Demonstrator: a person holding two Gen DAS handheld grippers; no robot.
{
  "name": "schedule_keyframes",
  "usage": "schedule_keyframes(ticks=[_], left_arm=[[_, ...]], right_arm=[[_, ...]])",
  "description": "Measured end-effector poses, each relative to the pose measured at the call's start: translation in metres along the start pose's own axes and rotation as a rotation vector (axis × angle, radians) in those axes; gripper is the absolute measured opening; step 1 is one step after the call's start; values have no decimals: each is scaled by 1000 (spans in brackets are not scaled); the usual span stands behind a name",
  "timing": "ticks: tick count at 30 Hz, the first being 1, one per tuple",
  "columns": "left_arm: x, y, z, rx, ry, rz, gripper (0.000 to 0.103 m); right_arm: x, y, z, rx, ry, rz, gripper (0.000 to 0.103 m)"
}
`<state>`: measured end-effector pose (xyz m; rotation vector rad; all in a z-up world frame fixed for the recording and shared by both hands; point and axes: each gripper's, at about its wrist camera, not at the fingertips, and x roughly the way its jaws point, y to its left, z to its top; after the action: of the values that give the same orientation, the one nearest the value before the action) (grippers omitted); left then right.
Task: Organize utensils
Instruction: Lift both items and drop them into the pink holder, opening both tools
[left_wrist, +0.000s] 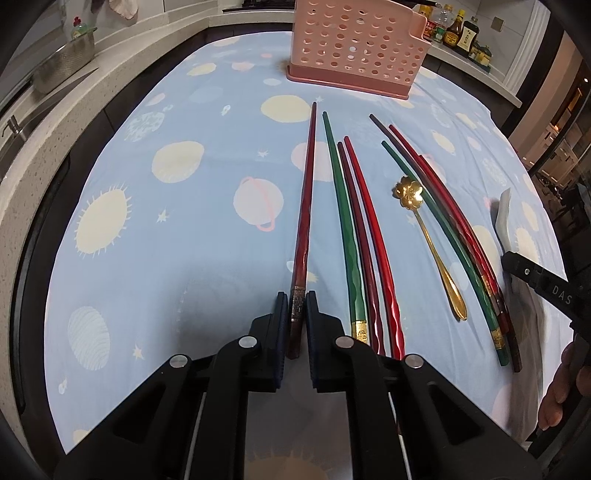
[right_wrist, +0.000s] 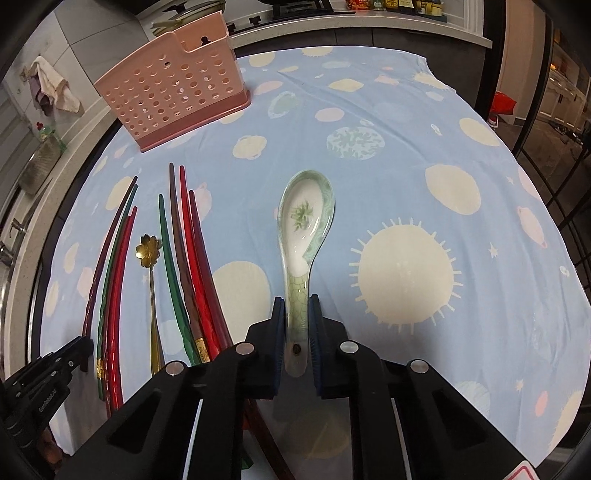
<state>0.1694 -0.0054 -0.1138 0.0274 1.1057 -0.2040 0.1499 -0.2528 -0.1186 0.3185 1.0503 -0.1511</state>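
Two grips: left gripper clamped on dark red chopstick, right gripper pinching green-patterned white ceramic spoon by its crackle-glazed handle

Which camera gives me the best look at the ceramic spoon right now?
Right wrist view: the ceramic spoon lies centred, bowl up, handle between the jaws. The left wrist view catches only a blurred white sliver of it at the right edge.
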Motion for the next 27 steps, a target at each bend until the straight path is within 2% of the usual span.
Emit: schedule_keyframes(ticks=[6, 12, 20, 27], left_arm=[[-3, 1, -1, -3, -4, -20, 8], [-21, 3, -4, -10, -36, -41, 7], [-70, 12, 0, -44, -133, -69, 7], [-123, 20, 25, -75, -266, -90, 7]], right_arm=[[-8, 0, -1, -5, -4, 5, 11], [-38, 1, -1, -18, -62, -1, 10], [-79, 2, 6, -11, -148, 21, 8], [-108, 8, 19, -30, -217, 50, 5]])
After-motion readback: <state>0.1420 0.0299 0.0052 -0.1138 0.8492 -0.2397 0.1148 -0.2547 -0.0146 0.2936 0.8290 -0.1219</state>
